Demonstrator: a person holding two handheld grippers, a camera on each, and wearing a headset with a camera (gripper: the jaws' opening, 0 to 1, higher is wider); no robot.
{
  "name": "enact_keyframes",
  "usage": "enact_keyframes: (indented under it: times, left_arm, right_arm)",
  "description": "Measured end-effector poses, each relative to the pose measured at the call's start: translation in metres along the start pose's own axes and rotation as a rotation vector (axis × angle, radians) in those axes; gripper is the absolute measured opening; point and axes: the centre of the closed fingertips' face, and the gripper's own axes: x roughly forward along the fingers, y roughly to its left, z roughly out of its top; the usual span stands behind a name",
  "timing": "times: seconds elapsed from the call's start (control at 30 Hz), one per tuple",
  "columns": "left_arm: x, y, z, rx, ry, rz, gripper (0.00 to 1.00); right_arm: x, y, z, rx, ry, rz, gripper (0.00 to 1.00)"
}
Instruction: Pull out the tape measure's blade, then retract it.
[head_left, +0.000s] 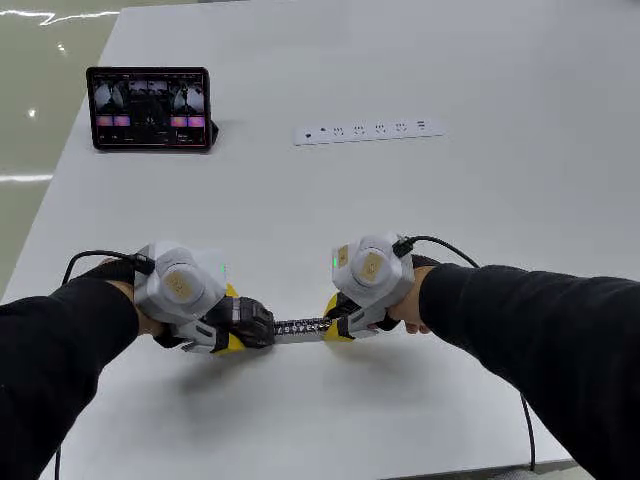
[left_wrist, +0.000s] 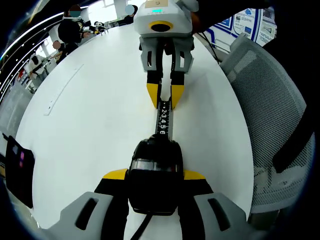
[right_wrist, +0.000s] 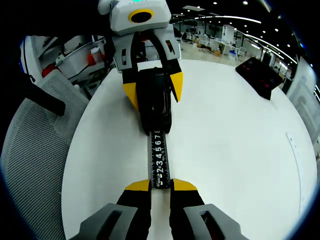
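White counter (head_left: 400, 70) underneath: left hand-held gripper (left_wrist: 156, 176) clamps the case (left_wrist: 156, 155), right hand-held gripper (right_wrist: 161, 186) pinches the blade (right_wrist: 158, 155) (short stretch out).

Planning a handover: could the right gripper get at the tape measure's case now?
Probably not freely: it is close, but the left gripper clamps the case by its sides, and the right gripper is shut on the blade.
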Motion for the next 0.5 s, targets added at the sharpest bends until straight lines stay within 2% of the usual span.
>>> enact_keyframes:
  times: [0.5]
  left_arm:
    - [-0.0003, -0.0007, 0.0005, 0.004, 0.004, 0.006, 0.33]
  right_arm:
    - [-0.0056, 0.0007, -0.0082, 0.007, 0.006, -0.001, 0.09]
